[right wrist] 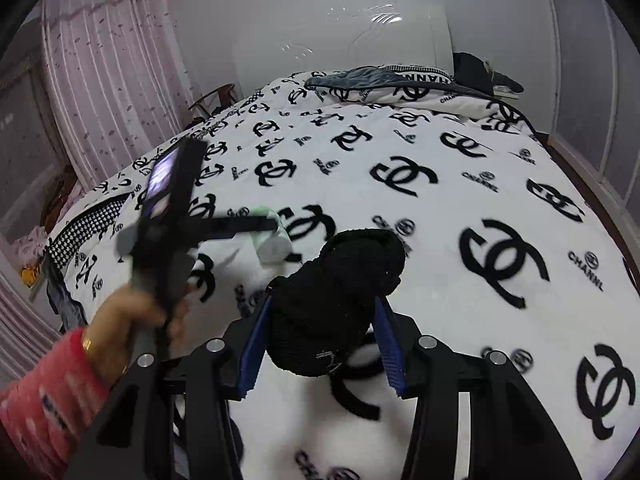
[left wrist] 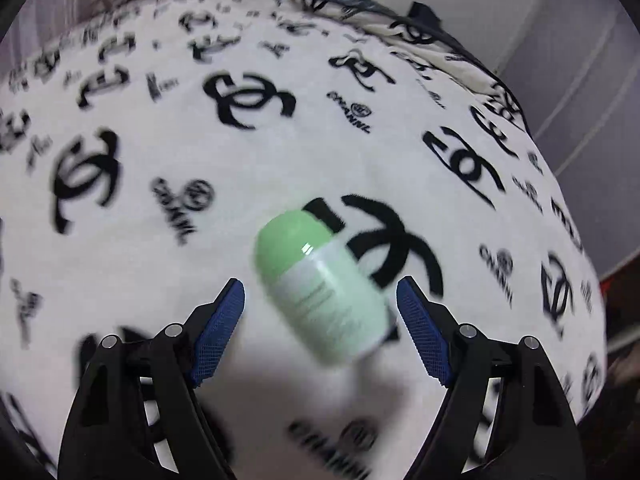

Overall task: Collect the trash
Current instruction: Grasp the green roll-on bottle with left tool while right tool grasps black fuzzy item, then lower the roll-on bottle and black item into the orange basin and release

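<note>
Right claw [right wrist: 320, 344] nearest: blue pads [right wrist: 256, 344] clamped on a black knit item [right wrist: 340, 296], looks like a sock or hat, held just above the bed, so likely one piece of trash already in hand. Left claw [left wrist: 320, 308] has jaws wide apart, straddling a pale green bottle [left wrist: 320, 284] lying on its side on the blanket [left wrist: 280, 152]; pads not pressing it, so probably lined up for a grab. In the right view a hand [right wrist: 128, 320] in a red sleeve [right wrist: 44, 396] holds the left tool. Bed carries a white fleece with black logos. Beyond: pillow [right wrist: 416, 80], dark clothes [right wrist: 476, 68], glossy white headboard [right wrist: 340, 40], pink curtain [right wrist: 108, 68].
</note>
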A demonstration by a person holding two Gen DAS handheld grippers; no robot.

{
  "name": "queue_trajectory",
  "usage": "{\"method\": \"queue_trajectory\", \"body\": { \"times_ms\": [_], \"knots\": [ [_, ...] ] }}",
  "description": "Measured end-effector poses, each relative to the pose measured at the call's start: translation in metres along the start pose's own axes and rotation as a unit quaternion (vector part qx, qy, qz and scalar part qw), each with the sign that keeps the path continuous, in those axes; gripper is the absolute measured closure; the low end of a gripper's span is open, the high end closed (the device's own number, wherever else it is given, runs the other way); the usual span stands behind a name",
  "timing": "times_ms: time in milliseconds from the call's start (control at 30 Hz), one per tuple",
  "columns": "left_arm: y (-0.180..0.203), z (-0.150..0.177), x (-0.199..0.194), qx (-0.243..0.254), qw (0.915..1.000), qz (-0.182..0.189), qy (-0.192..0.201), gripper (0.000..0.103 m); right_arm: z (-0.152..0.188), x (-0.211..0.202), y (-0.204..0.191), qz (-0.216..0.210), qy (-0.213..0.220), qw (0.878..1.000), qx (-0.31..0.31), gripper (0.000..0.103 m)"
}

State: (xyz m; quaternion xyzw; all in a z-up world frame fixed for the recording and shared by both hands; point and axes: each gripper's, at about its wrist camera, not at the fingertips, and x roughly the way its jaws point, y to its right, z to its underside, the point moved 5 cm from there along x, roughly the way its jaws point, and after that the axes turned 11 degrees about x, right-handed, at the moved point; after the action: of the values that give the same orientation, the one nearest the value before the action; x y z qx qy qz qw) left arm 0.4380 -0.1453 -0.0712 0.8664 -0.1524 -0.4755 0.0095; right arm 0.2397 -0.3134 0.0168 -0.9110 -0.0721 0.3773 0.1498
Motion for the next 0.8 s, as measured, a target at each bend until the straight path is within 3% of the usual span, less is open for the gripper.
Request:
{"method": "queue_trajectory", "body": {
  "times_ms": [133, 200, 367, 600, 800],
  "knots": [
    [-0.008, 0.000, 0.033, -0.050, 0.9982, -0.007, -0.032, 0.030, 0.008, 0.002, 0.010, 0.004, -0.004, 1.000, 0.000, 0.054],
    [-0.008, 0.001, 0.032, -0.048, 0.9985, -0.017, -0.022, 0.042, 0.011, 0.001, 0.012, 0.001, -0.004, 1.000, 0.000, 0.054],
    [-0.005, 0.004, 0.009, -0.021, 0.9995, -0.025, -0.002, 0.048, 0.019, -0.002, 0.011, -0.008, -0.004, 1.000, 0.005, 0.054],
    [0.000, 0.037, -0.074, 0.050, 0.9980, 0.003, 0.037, 0.050, 0.034, -0.027, -0.013, -0.026, 0.010, 1.000, -0.010, 0.054],
    [0.015, 0.133, -0.159, 0.156, 0.9855, 0.036, 0.057, 0.050, 0.073, -0.060, -0.046, -0.049, 0.008, 0.998, -0.039, 0.054]
  ]
}}
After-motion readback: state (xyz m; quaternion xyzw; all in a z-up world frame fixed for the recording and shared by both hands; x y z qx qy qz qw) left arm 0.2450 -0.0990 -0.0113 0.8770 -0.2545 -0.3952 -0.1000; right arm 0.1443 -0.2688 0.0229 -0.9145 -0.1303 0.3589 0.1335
